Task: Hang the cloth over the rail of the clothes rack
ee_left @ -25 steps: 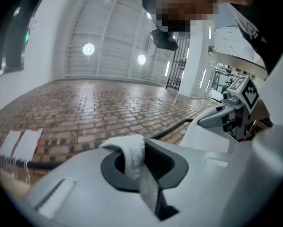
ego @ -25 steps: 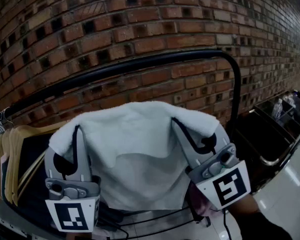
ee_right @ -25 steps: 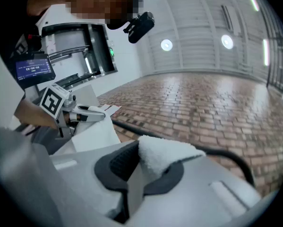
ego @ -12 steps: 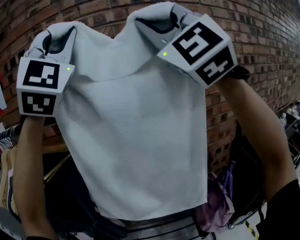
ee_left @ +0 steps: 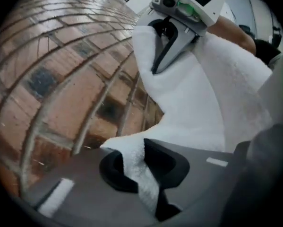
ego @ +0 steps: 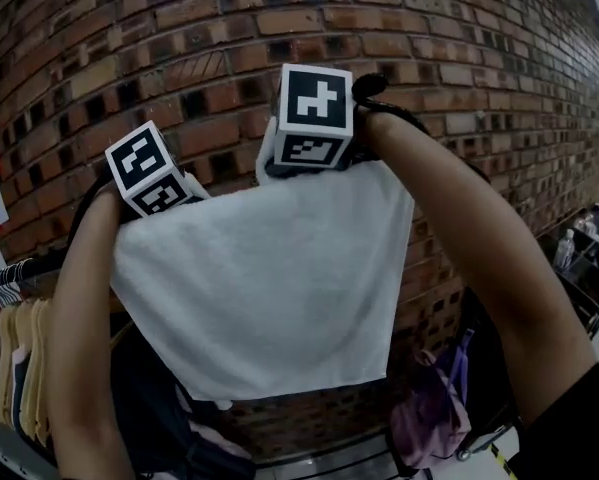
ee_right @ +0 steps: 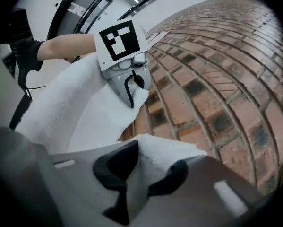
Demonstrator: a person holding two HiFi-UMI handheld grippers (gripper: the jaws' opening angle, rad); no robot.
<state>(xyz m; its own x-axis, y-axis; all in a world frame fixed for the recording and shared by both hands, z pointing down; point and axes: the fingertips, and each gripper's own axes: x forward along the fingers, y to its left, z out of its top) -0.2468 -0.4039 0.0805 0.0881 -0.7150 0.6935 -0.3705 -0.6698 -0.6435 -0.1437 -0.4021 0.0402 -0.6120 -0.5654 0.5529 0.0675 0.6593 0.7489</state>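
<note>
Up at the centre of the head view we hold the cloth [ego: 269,278], a white rectangle of soft, nubbly terry, spread flat in front of the brick wall [ego: 459,58]. The left gripper [ee_left: 140,165] has one top corner at 10 o'clock and the right gripper [ee_right: 143,171] the other at 12 o'clock. Each gripper view shows a thick fold of the pile pinched between smooth grey jaws with black pads. Both pairs of jaws are just beginning to open, yet the fold sits pressed between them.

The cloth's top edge runs taut from one gripper to the other, rising toward the right. Its side edges fall straight, and the bottom hem hangs loose and slanted, lowest toward 6 o'clock.

The wall is rough red brick with dark recessed gaps and curves close behind the cloth. Pale wooden hangers [ego: 14,368] crowd together at 8 o'clock, and a limp purple fabric [ego: 429,418] hangs at 5 o'clock. Our bare forearms frame the cloth on both sides, with dim open room under the hem.
</note>
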